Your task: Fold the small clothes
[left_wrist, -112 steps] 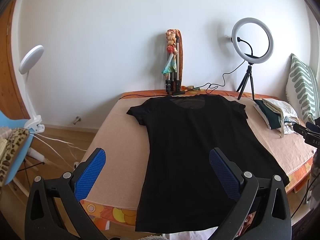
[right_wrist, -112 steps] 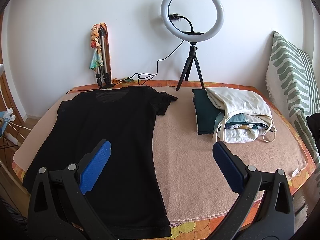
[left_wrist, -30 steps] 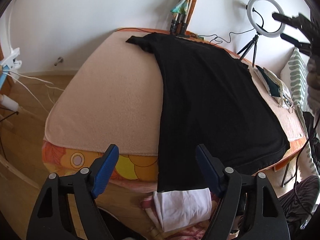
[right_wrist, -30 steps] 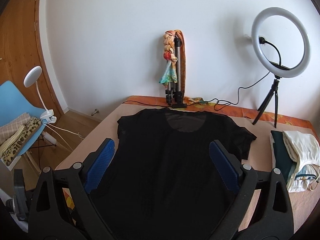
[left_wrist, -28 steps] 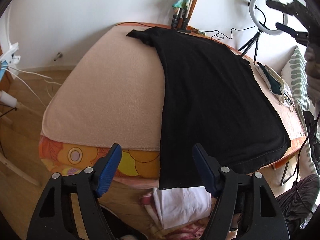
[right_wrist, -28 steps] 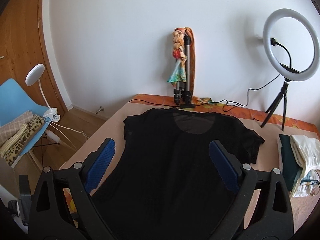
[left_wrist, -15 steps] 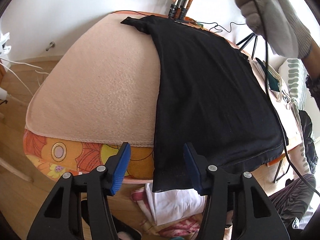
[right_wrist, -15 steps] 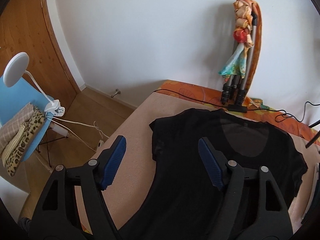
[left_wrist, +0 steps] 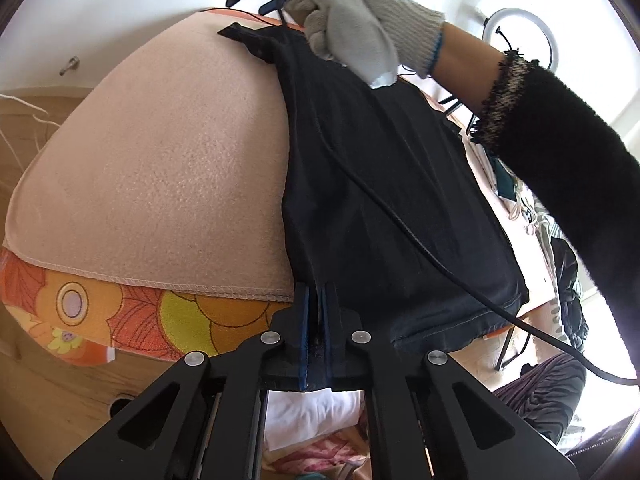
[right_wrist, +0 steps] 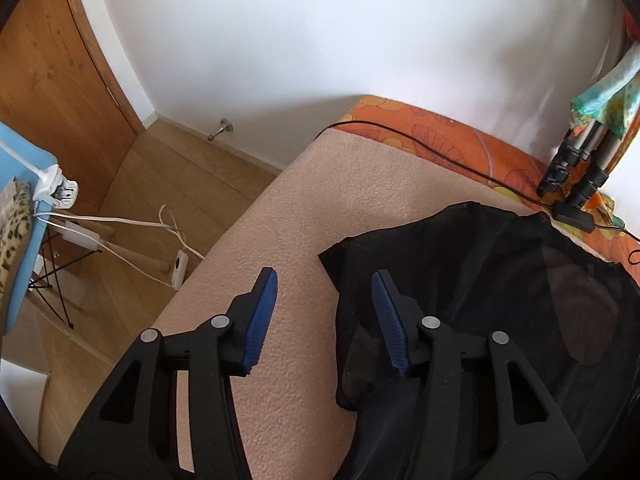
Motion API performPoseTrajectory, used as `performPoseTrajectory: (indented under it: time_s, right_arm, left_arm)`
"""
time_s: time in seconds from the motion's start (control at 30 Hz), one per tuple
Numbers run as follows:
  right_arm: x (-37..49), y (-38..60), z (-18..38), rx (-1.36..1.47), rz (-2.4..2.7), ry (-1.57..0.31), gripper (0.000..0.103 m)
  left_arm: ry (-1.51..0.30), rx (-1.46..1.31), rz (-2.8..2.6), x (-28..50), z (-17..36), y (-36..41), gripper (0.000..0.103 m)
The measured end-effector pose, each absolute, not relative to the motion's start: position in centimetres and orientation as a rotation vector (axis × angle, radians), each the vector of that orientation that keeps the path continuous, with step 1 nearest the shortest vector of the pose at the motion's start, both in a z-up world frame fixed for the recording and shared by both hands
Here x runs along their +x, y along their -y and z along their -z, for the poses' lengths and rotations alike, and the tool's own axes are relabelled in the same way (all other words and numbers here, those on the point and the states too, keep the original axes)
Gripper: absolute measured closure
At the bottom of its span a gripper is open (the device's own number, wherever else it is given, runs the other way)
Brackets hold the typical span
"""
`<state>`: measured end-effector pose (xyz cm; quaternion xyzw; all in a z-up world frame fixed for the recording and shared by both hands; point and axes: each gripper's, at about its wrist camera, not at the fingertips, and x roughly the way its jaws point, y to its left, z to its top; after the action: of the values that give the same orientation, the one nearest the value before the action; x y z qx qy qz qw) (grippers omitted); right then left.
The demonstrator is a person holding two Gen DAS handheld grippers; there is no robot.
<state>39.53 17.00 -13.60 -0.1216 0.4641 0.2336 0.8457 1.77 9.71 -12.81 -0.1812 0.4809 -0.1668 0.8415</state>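
A black t-shirt (left_wrist: pixel 384 184) lies flat on the pink blanket (left_wrist: pixel 160 168) that covers the table. My left gripper (left_wrist: pixel 316 300) is shut on the shirt's near-left hem corner at the table's front edge. In the right wrist view the shirt's left sleeve (right_wrist: pixel 400 248) and neckline lie far along the table. My right gripper (right_wrist: pixel 324 284) is open just above the sleeve's outer edge, one finger over the blanket, the other over the shirt. The gloved hand (left_wrist: pixel 360 28) holding it shows in the left wrist view.
A folded tripod (right_wrist: pixel 580 164) with a coloured cloth stands at the back by the wall. A black cable (right_wrist: pixel 420 144) runs across the orange flowered cover. A ring light (left_wrist: pixel 520 36) and a pile of folded clothes (left_wrist: pixel 508 184) are at the right. Left of the table are wooden floor, white cables and a blue chair (right_wrist: pixel 24 216).
My left gripper has closed on the shirt's hem corner. My right gripper has moved down and left to the left sleeve and narrowed its opening.
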Motion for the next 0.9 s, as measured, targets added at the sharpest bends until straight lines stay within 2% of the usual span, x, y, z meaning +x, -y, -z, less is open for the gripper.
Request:
performPoseTrajectory:
  time_s: [0.27, 0.4, 0.53, 0.9]
  right_arm:
    - [42.2, -19.4, 17.1, -0.346, -0.434, -1.013, 0.059]
    - [42.9, -19.6, 18.2, -0.363, -0.408, -1.039, 0.085]
    - [43.3, -19.0, 18.3, -0.358, -0.413, -1.025, 0.097]
    - [43.7, -13.4, 12.4, -0.185, -0.42, -0.912, 0.099]
  left_arm:
    - [-1.01, -0.377, 0.381, 2.4, 12.7, -9.1, 0.101]
    - [-1.006, -0.383, 0.39, 2.4, 12.8, -9.1, 0.101]
    - [-0.994, -0.375, 0.399, 2.5, 12.3, -9.0, 0.102]
    - [-0.958, -0.344, 0.446, 2.2, 11.3, -7.9, 0.102]
